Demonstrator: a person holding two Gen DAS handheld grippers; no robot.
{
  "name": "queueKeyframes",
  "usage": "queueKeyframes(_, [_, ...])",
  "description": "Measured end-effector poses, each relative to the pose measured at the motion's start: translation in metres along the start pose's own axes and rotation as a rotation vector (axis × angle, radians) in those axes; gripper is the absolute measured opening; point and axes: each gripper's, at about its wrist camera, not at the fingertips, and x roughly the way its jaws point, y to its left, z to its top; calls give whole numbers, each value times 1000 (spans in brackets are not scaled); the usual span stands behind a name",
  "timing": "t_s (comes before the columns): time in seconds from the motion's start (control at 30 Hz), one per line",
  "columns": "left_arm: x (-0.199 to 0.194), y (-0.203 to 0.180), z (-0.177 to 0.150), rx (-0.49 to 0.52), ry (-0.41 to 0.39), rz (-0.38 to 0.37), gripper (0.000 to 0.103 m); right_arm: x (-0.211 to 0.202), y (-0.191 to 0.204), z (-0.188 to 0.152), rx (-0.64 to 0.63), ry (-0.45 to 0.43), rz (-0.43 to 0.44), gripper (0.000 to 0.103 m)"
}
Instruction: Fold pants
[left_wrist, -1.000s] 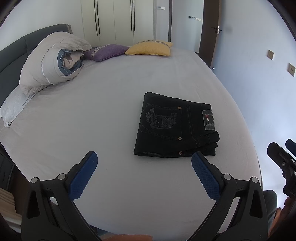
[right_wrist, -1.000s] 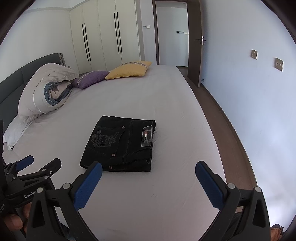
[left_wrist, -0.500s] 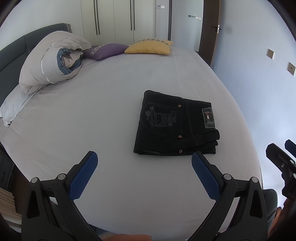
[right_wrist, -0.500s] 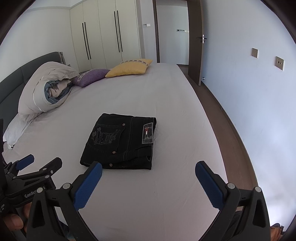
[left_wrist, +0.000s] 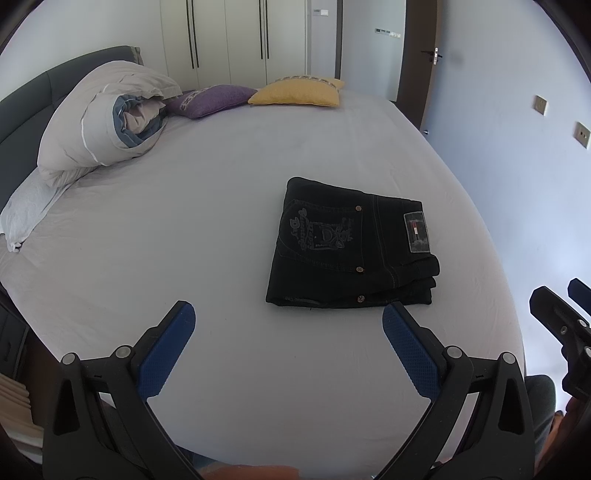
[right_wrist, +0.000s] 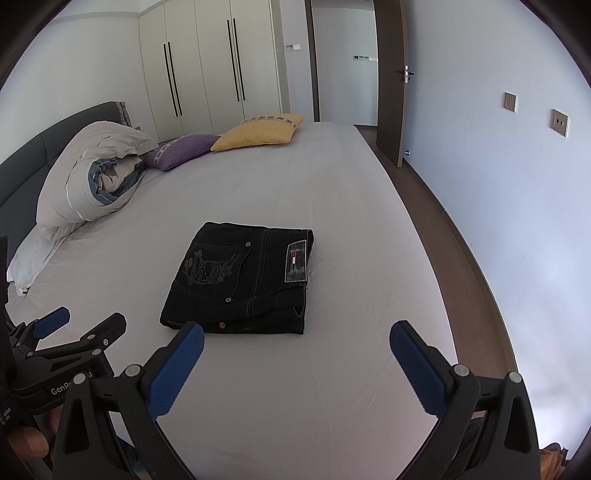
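Black jeans (left_wrist: 347, 247) lie folded into a compact rectangle on the grey bed sheet (left_wrist: 184, 229), back pocket and label patch facing up. They also show in the right wrist view (right_wrist: 243, 284). My left gripper (left_wrist: 288, 325) is open and empty, held above the near edge of the bed, short of the pants. My right gripper (right_wrist: 295, 347) is open and empty, also held back from the pants. The left gripper shows at the lower left of the right wrist view (right_wrist: 66, 332).
A rolled duvet (left_wrist: 99, 122) and a white pillow (left_wrist: 26, 210) lie at the headboard side. A purple cushion (left_wrist: 214, 99) and a yellow cushion (left_wrist: 295, 92) lie at the far edge. Wardrobes, a doorway and wood floor (right_wrist: 450, 236) surround the bed.
Both grippers have drawn back slightly from the pants. The pants have not moved and both grippers stay open.
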Motion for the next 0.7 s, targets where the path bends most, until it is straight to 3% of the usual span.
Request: queueKeyframes(0.7, [1,1,0,8,8,-6,103,3,0,-1,0,6,2,103])
